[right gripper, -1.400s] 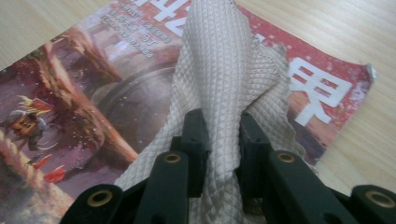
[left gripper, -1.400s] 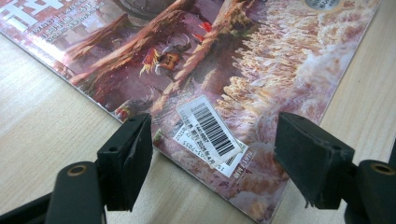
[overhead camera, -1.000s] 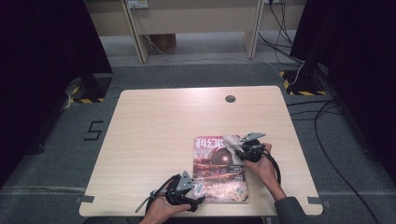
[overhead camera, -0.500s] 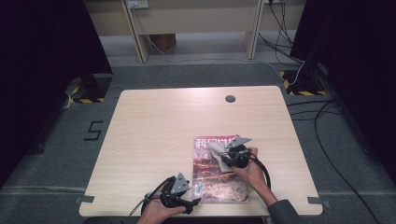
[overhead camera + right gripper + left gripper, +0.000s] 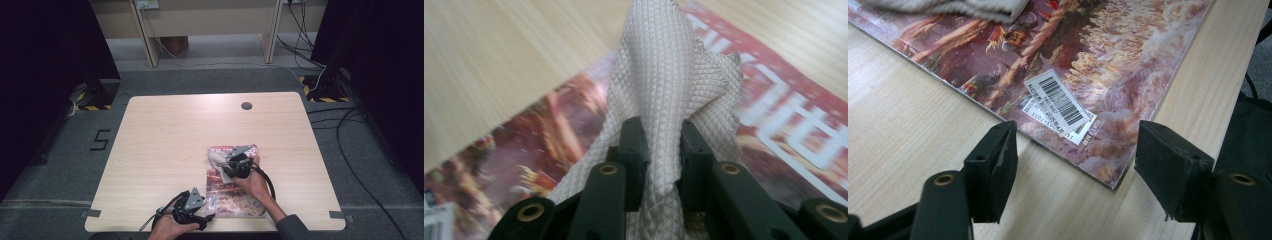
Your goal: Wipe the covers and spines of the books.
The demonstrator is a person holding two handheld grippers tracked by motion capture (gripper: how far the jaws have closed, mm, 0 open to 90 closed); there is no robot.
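Observation:
A glossy magazine (image 5: 240, 197) with a red and gold cover lies near the table's front edge. My right gripper (image 5: 229, 164) rests on its upper half, shut on a bunched beige waffle-weave cloth (image 5: 216, 159). In the right gripper view the cloth (image 5: 664, 70) rises from between the black jaws of that gripper (image 5: 664, 150) over the magazine (image 5: 784, 120). My left gripper (image 5: 211, 204) sits at the magazine's near-left corner. Its jaws (image 5: 1075, 155) have just been closing and stand open either side of that corner (image 5: 1108, 175), beside a barcode label (image 5: 1058, 102), without touching it.
The pale wooden table (image 5: 170, 135) has a round cable hole (image 5: 246, 106) at its far edge. The table's front edge (image 5: 1233, 75) runs close to the magazine's corner. Cables (image 5: 350, 125) lie on the floor to the right.
My right gripper has carried the cloth leftward across the magazine, from its right edge to its upper left part. The left gripper has stayed at the near corner.

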